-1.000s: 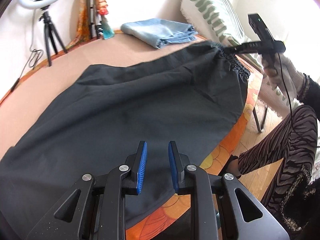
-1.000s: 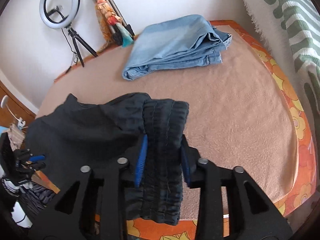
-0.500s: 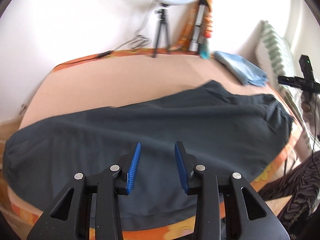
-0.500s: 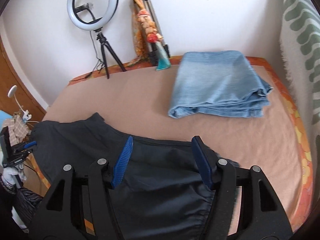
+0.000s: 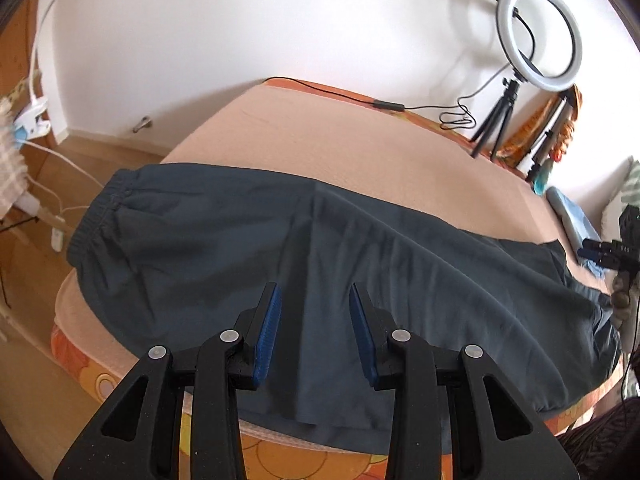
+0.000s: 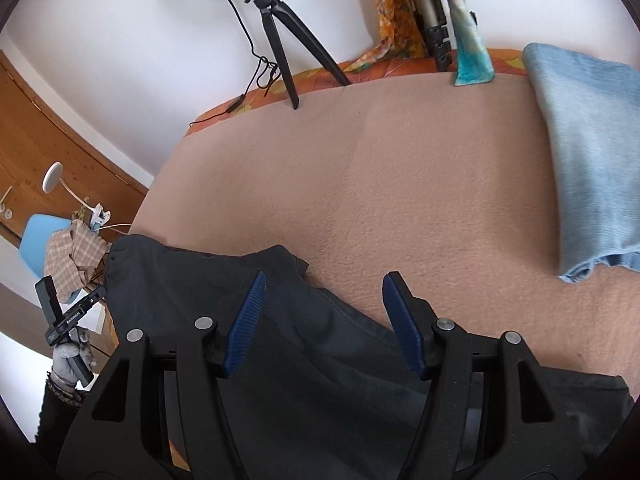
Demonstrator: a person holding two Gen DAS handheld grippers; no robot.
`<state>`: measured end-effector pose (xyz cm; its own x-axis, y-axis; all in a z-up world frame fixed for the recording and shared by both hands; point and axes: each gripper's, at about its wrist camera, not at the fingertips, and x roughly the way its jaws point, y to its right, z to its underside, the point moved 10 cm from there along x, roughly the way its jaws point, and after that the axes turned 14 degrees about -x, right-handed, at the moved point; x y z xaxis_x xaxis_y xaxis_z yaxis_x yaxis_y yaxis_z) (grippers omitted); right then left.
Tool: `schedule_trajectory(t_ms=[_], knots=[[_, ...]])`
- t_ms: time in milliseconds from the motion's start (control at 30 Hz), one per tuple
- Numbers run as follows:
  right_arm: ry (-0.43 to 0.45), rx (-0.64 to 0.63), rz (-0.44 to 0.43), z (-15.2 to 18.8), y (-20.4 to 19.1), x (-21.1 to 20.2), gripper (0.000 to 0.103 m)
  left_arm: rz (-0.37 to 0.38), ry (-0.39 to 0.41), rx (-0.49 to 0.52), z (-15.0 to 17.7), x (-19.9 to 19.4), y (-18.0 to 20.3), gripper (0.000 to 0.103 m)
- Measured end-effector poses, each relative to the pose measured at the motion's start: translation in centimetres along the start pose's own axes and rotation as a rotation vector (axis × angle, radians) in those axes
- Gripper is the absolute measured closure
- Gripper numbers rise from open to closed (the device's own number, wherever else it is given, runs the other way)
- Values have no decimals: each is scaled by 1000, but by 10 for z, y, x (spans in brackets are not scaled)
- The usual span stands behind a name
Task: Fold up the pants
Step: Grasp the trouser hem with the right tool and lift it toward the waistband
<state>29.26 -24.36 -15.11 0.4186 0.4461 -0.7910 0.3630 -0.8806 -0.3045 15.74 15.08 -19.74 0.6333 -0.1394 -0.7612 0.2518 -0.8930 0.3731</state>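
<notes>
Dark grey pants (image 5: 320, 256) lie spread lengthwise along the near edge of the bed, gathered cuff at the left. My left gripper (image 5: 314, 308) is open and empty, hovering over the middle of the pants. My right gripper (image 6: 322, 300) is open and empty above the pants' other end (image 6: 280, 340). The right gripper also shows at the far right of the left wrist view (image 5: 612, 248). The left gripper shows at the far left of the right wrist view (image 6: 68, 312).
The bed has a tan blanket (image 6: 380, 184) with an orange floral edge (image 5: 280, 452). Folded light blue jeans (image 6: 592, 140) lie at the far right. A ring light on a tripod (image 5: 536, 36) and a second stand (image 6: 432, 12) are by the wall.
My right gripper let go of the waistband and opened wide; the pants now lie flat. My left gripper swung left along the pants and opened a little more.
</notes>
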Motion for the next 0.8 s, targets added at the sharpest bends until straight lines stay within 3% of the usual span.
schedule_trajectory(t_ms=[300,333,367,400,567,700,800], knots=[[-117,-8,-80,2,-26,65,41,-54,-59,-131,11,11,-53,69],[-117,-19,-83,2,-30,68,58,-59,-60,-140,11,12,-56,69],[-122,-34,-88,2,-35,70,90,-62,-59,-151,11,12,-60,69],[-130,-53,-92,2,-39,71,96,-61,-61,-166,11,11,-64,69],[-62,-132,61,-18,-29,64,98,-68,-47,-214,7,8,-78,69],[-80,-145,80,-19,-29,66,96,-80,-7,-238,-5,-3,-88,69],[-75,-174,145,-21,-33,55,69,-90,39,-286,-23,-14,-104,62]])
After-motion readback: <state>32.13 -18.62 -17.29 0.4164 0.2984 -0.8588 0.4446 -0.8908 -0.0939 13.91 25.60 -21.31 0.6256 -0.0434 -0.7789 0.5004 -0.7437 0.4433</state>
